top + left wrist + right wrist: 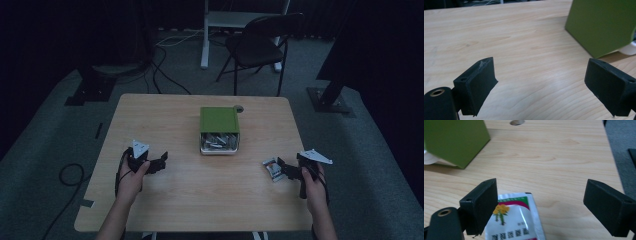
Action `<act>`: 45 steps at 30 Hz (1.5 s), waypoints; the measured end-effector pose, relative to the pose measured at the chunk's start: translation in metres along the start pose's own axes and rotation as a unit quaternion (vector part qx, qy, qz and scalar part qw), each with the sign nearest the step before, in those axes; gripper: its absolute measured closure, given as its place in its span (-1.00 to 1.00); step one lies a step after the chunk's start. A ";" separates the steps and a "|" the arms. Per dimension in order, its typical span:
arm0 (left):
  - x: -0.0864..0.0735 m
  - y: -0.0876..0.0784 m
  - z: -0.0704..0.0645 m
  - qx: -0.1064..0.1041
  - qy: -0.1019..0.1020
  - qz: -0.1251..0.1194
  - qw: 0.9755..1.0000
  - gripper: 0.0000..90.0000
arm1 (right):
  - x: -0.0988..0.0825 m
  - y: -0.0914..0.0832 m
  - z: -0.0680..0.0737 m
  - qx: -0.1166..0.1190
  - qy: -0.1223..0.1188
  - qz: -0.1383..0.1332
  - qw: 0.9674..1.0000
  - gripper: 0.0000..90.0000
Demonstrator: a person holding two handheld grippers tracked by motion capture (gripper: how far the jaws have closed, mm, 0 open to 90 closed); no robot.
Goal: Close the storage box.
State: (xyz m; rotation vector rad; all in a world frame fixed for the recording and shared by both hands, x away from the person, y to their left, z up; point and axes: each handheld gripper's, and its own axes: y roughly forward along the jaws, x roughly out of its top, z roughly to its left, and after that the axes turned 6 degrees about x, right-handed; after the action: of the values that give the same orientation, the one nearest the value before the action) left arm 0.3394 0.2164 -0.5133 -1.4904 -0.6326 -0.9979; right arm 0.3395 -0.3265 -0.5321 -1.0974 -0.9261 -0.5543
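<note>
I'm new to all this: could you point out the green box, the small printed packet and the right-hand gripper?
Green rectangular box (219,119): high view, on its flat lid.
Small white printed packet (516,220): right gripper view, on its printed face.
Right gripper (281,168): high view, between its jaw tips.

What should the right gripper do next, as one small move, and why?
Probably lower the right gripper a little over the packet and close. Its jaws stand open, the packet lies flat on the table between them, not yet gripped.
</note>
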 end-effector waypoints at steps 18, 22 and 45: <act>-0.027 -0.014 0.039 0.061 -0.026 0.035 0.997 -0.77 | -0.032 -0.021 -0.015 -0.047 0.023 0.030 0.998 -0.73; -0.035 -0.018 0.048 0.076 -0.034 0.048 0.995 -0.77 | -0.037 -0.023 -0.014 -0.052 0.025 0.040 0.998 -0.73; -0.066 -0.036 0.075 0.176 -0.102 0.117 0.972 -0.76 | -0.050 -0.027 -0.011 -0.099 0.049 0.075 0.991 -0.73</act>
State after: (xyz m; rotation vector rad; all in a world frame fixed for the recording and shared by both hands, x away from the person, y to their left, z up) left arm 0.2942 0.3057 -0.5492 -1.3214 -0.7192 -0.5215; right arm 0.2965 -0.3496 -0.5632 -1.2947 -0.7084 -0.5794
